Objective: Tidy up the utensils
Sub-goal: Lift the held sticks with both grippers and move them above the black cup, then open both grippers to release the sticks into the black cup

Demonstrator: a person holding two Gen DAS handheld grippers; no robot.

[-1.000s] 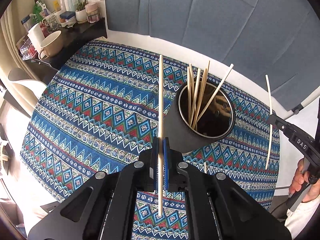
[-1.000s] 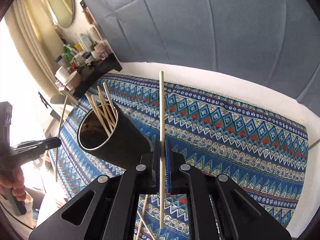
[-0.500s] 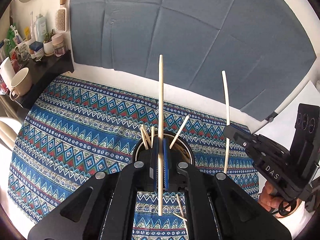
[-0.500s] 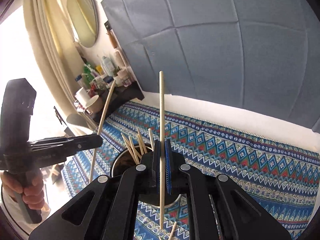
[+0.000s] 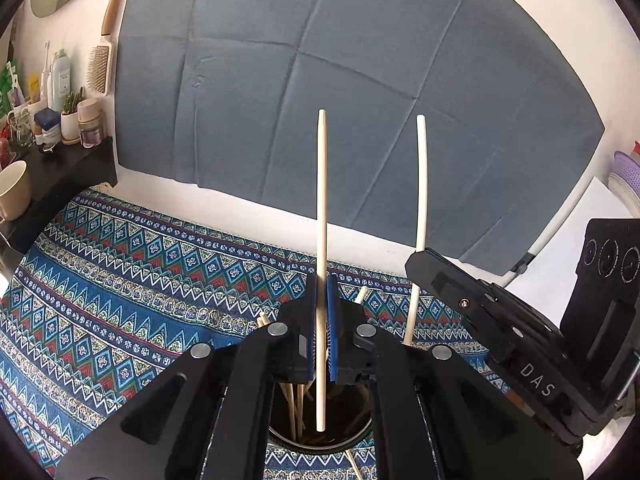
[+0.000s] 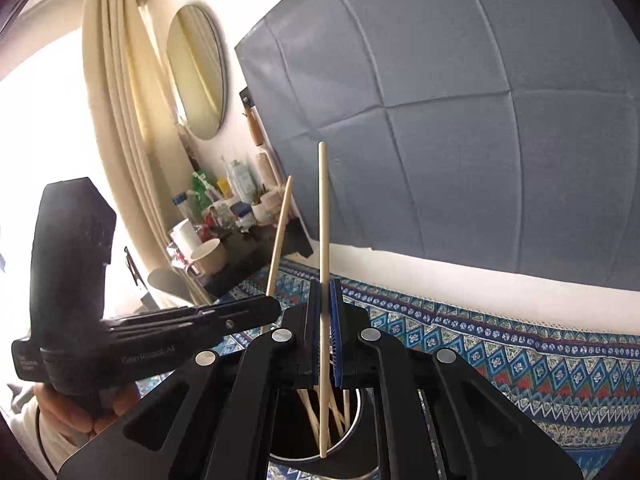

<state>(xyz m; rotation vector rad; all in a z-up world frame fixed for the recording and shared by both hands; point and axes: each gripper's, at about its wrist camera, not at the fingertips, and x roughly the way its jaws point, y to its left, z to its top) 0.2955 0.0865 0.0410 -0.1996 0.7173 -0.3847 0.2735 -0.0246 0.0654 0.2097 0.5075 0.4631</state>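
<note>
Left gripper clamped narrow on an upright chopstick, lower end hanging just under the pads, over the mouth of a dark utensil cup holding more sticks. Just to its right, right gripper pinched likewise on a second chopstick, its bottom tip dipping inside the same cup, directly beneath the fingers. Patterned blue cloth spread below and beyond both tools; grey-blue backdrop ahead; cluttered shelf far left.
</note>
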